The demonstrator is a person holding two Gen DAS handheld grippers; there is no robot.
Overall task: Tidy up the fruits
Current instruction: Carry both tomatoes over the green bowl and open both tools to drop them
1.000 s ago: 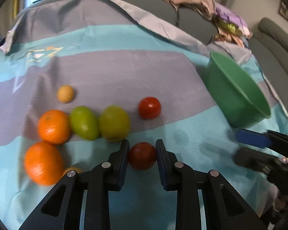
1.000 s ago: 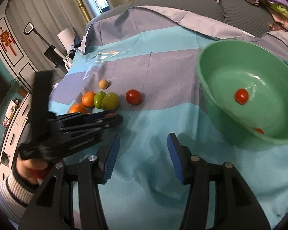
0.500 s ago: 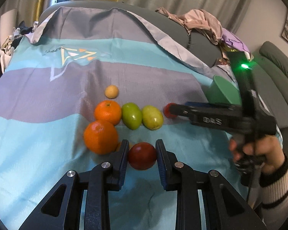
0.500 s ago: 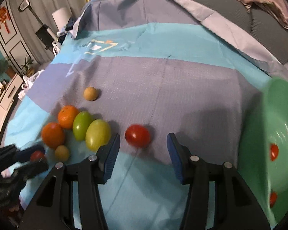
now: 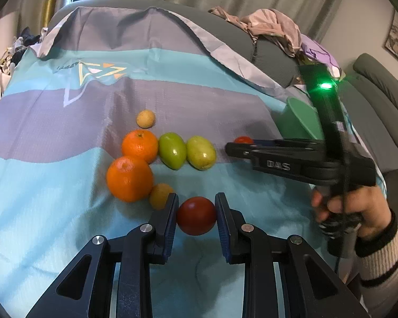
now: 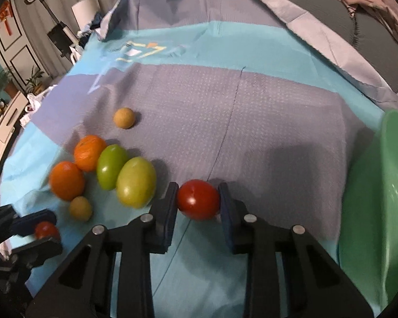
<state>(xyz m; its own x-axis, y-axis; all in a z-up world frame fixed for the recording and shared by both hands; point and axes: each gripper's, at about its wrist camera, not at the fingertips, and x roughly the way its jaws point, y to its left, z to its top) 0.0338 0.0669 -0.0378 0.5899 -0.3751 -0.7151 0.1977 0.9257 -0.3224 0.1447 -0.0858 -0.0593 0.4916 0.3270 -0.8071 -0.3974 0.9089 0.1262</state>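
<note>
Found the left hand-held gripper (image 5: 197,204) clenched on the dark tomato (image 5: 196,218), pads pressed to both sides. Could not tell whether lifted off the sheet (image 5: 53,185) or resting on it. Located this tomato well apart from the bowl (image 5: 299,116), beyond the loose fruit.

Found the right hand-held gripper (image 6: 198,193) closed about the red tomato (image 6: 198,202), both pads apparently touching it. Placed this tomato near the bowl, on the sheet between bowl and loose fruit.

Recorded two oranges (image 5: 130,177), two green fruits (image 5: 185,151) and two small yellow fruits (image 5: 146,118) in a cluster farther from the bowl, untouched.

Judged the grips taken across each tomato's widest part to stop rolling on soft cloth. Judged both tomatoes bound for the bowl, taken together to save a trip. Judged sorting partly done, most fruit not yet handled.
</note>
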